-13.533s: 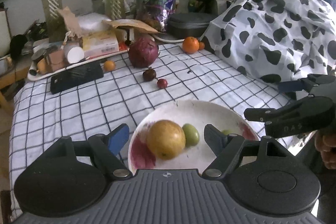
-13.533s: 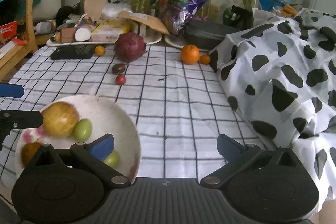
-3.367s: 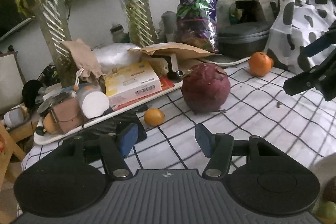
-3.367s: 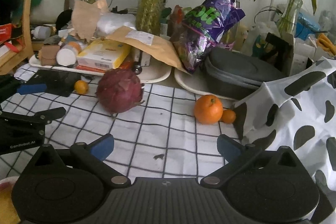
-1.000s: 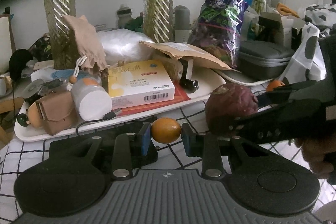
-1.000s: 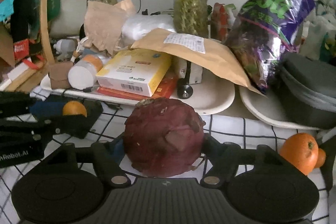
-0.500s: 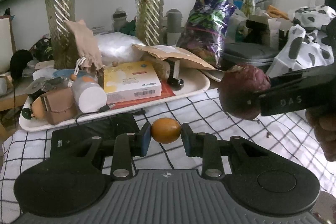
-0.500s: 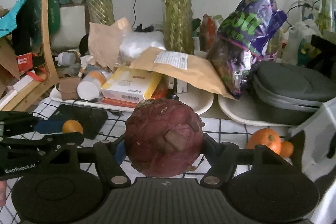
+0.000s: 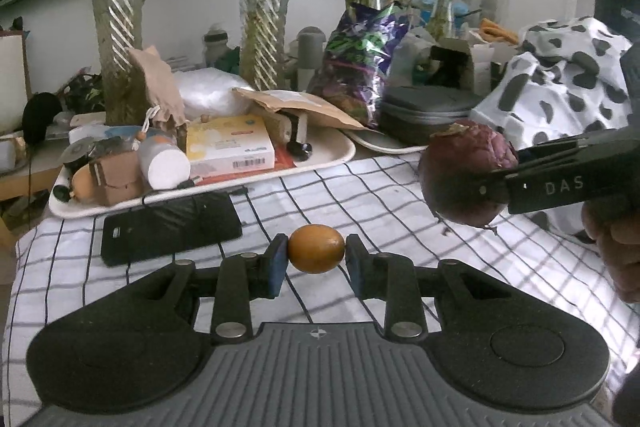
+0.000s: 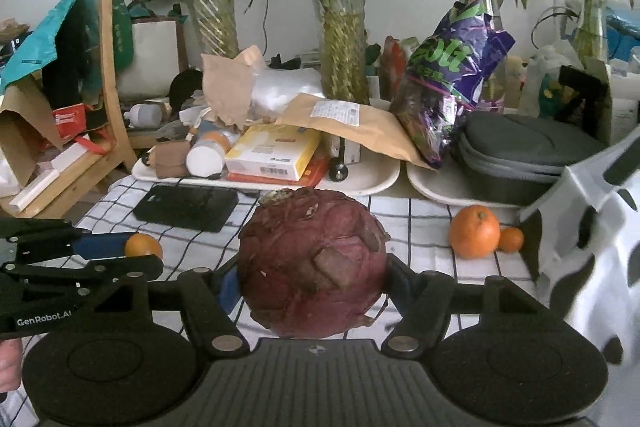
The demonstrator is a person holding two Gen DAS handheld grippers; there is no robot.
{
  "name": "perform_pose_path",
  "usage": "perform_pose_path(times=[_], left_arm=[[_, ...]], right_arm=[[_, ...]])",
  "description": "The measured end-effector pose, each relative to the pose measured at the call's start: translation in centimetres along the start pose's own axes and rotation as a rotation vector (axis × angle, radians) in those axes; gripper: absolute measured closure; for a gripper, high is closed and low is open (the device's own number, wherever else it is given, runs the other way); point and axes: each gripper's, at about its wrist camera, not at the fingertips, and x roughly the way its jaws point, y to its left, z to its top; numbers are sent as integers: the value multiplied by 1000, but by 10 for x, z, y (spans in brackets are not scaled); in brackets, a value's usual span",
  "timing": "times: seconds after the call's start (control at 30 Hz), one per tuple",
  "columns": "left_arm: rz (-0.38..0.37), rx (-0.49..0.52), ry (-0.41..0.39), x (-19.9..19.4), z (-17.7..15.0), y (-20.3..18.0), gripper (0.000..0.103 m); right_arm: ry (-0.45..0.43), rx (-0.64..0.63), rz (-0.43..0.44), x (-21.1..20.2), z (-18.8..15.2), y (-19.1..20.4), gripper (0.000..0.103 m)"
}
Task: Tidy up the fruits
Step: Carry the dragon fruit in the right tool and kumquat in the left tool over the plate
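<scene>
Behind everything, along the top of both views, stand tall glass vases (image 9: pixel 116 39) full of green leafy plants. Under them is a table with a black and white checked cloth (image 9: pixel 352 195).

At the left of the left wrist view, a white tray (image 9: pixel 320 159) is piled with boxes and bottles. A flat black phone-like thing (image 9: pixel 168 227) lies on the cloth just in front of it.

Low in the middle of that view, the left gripper (image 9: pixel 316 261) pinches a small orange fruit (image 9: pixel 316 248). Its jaws are narrow and press on both sides of the fruit, which is up off the cloth.

At the right edge of that view, the right gripper (image 10: pixel 314 277) comes in from the side. It holds a big dark red round fruit (image 10: pixel 312 261), with its jaws wide around it. A hand (image 9: pixel 616 239) grips the handle. This fruit is in the air too.

On the right of the right wrist view, an orange (image 10: pixel 474 231) and a tiny orange fruit (image 10: pixel 511 239) touching it sit on the cloth, beside a cow-spotted cloth (image 10: pixel 592 267).

Both fruits look picked up and are being carried. No bowl or plate for fruit shows here. Next, I think each hand needs to take its fruit to the fruit place, lower it gently and open the jaws. The big one looks heavy, so it could slip.
</scene>
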Motion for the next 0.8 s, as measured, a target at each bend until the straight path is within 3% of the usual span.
perform_pose_path(times=[0.37, 0.8], left_arm=[[-6, -17, 23, -50, -28, -16, 73], [-43, -23, 148, -87, -66, -31, 73]], right_arm=[[11, 12, 0, -51, -30, 7, 31], [4, 22, 12, -93, -56, 25, 31]])
